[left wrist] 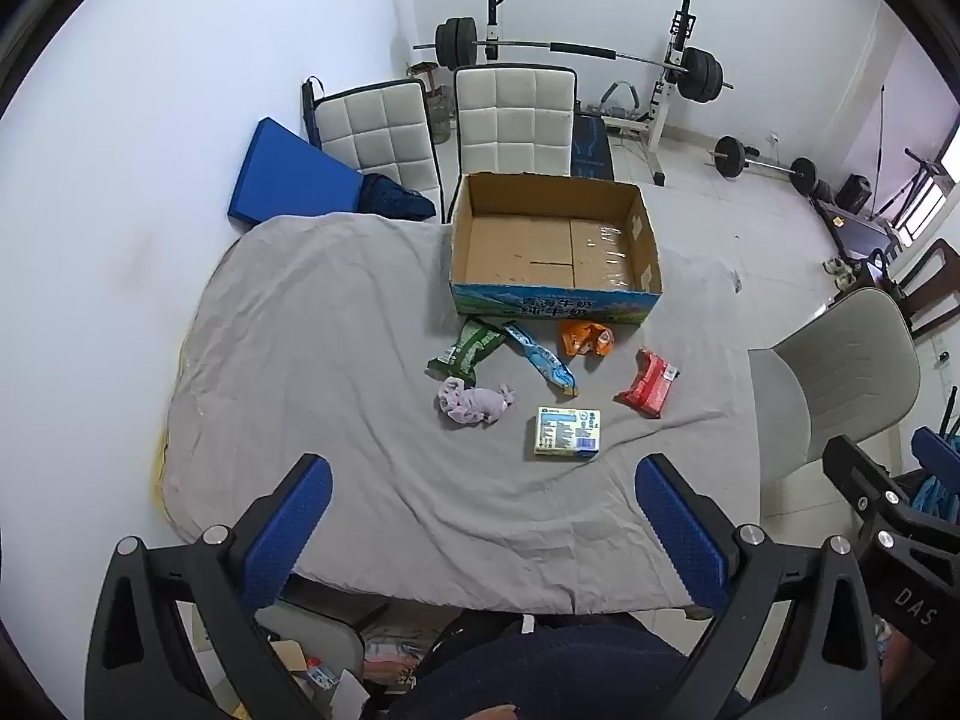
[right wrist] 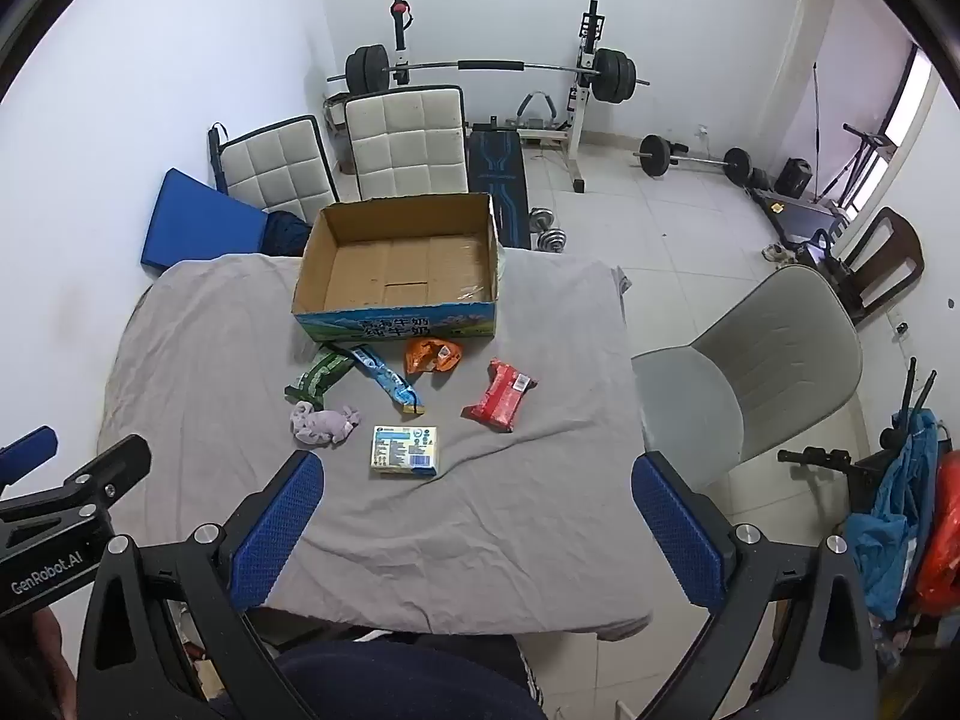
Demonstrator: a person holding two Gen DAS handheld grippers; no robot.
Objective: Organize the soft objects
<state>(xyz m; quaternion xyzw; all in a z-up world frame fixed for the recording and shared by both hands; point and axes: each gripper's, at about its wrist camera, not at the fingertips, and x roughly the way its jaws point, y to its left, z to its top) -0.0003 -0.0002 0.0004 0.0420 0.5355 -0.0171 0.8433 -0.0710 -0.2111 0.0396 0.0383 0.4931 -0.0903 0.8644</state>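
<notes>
An open, empty cardboard box (left wrist: 552, 252) (right wrist: 399, 267) stands at the far side of a table under a grey cloth (left wrist: 336, 360) (right wrist: 492, 516). In front of it lie a green packet (left wrist: 465, 351) (right wrist: 318, 377), a blue packet (left wrist: 540, 360) (right wrist: 387, 381), an orange packet (left wrist: 587, 339) (right wrist: 433, 355), a red packet (left wrist: 649, 383) (right wrist: 501, 396), a purple soft toy (left wrist: 474, 402) (right wrist: 324, 425) and a pale yellow box (left wrist: 567, 433) (right wrist: 405, 450). My left gripper (left wrist: 483, 528) and right gripper (right wrist: 477, 531) are open and empty, above the near table edge.
Two white padded chairs (left wrist: 510, 120) (right wrist: 408, 144) stand behind the table, with a blue cushion (left wrist: 288, 174) at the left. A grey chair (left wrist: 840, 372) (right wrist: 768, 372) is at the table's right side. A barbell rack (left wrist: 600, 54) stands against the back wall.
</notes>
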